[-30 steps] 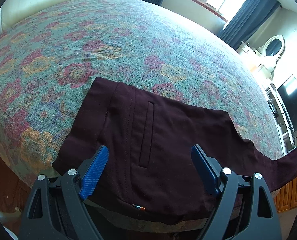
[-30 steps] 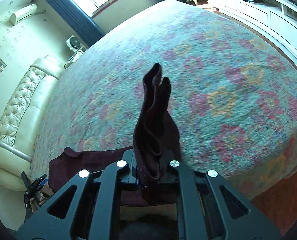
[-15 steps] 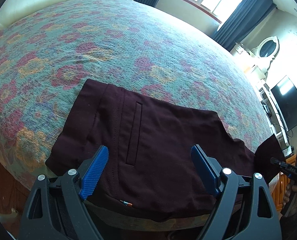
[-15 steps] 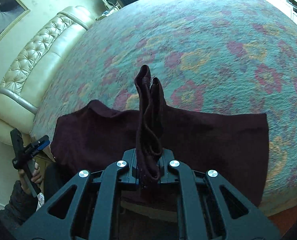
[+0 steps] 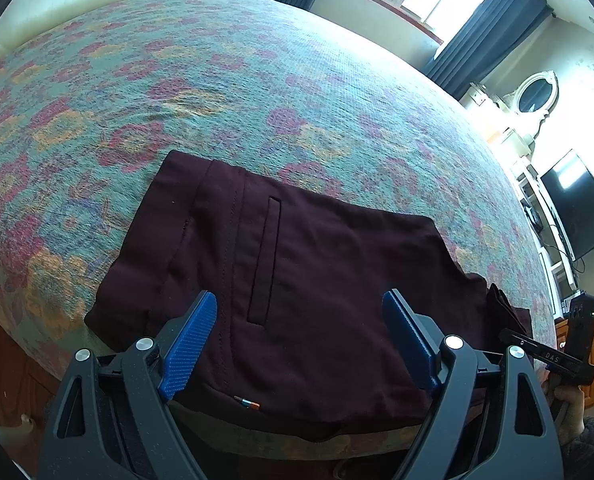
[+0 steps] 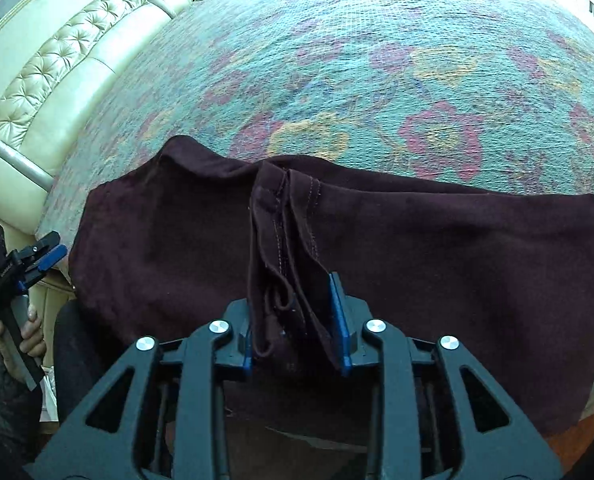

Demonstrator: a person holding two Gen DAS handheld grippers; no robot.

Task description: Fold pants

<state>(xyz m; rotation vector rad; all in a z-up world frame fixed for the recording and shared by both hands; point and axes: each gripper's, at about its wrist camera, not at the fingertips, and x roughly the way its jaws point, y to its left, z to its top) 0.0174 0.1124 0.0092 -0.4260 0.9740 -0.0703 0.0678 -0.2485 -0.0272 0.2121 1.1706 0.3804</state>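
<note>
Dark maroon pants point(image 5: 317, 280) lie flat near the near edge of a bed point(image 5: 257, 92) covered with a flowered spread, their long axis running left to right along that edge. In the left wrist view the waist end, with its stitched seam and a slit pocket point(image 5: 265, 260), sits at the left, and the legs reach off to the right, where the cloth bunches in a small raised fold. The left hand-held gripper point(image 5: 301, 344) hovers above the waist part with its blue fingers point(image 5: 189, 348) spread wide and nothing between them. In the right wrist view the pants point(image 6: 457, 260) appear folded over into a broad band across the bed point(image 6: 377, 60), and a gathered strip of hem with visible stitching stands up between the fingers of the right hand-held gripper point(image 6: 297, 320). Its jaws are opening, the cloth sitting loosely in the gap and the blue pad on the right point(image 6: 339, 312) just beside it. A padded cream headboard point(image 6: 57, 92) curves at the far left.
</note>
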